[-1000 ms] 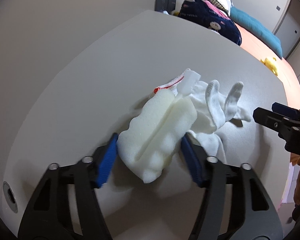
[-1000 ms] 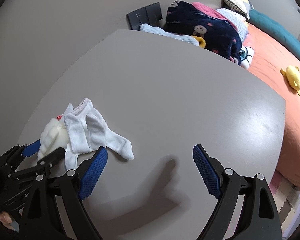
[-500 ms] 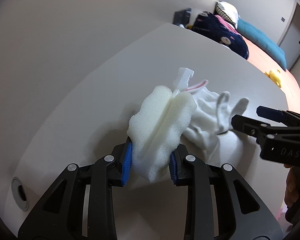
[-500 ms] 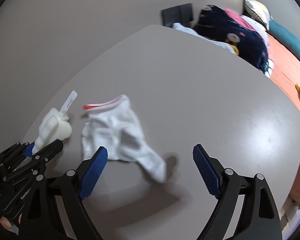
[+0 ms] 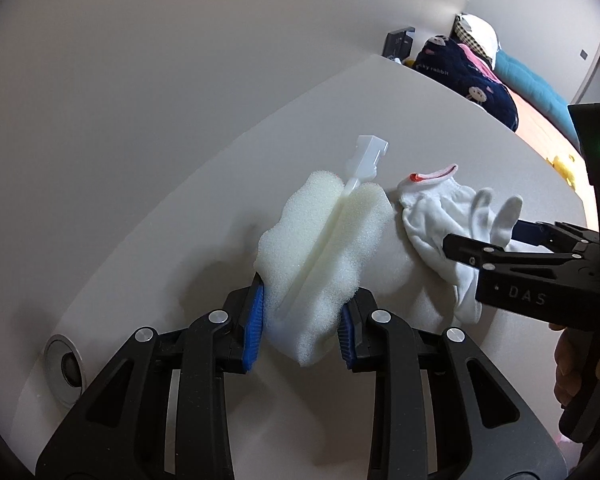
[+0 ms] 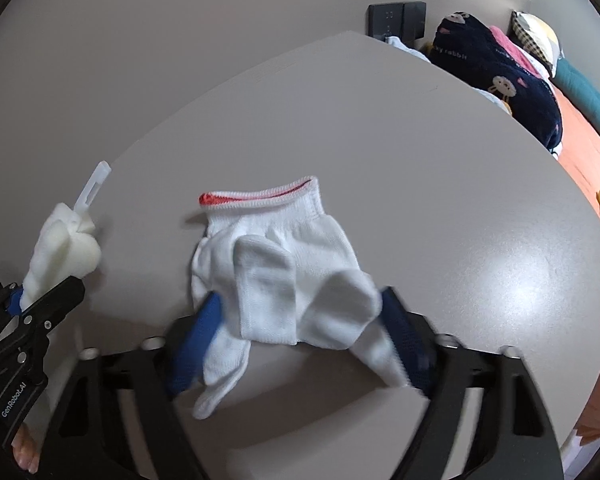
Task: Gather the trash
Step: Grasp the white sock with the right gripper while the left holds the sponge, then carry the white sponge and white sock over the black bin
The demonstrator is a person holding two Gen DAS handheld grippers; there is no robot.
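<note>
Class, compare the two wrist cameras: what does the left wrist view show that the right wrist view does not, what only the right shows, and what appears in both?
Only the left wrist view shows the round grommet hole in the table and the left gripper pads squeezing the foam sponge.

Only the right wrist view shows the right gripper pads on either side of the white glove, whose fingers drape over them, blurred.

Both show sponge, glove, table and the navy blanket.

Porous foam sponge, knitted cloth glove, smooth matt table.
</note>
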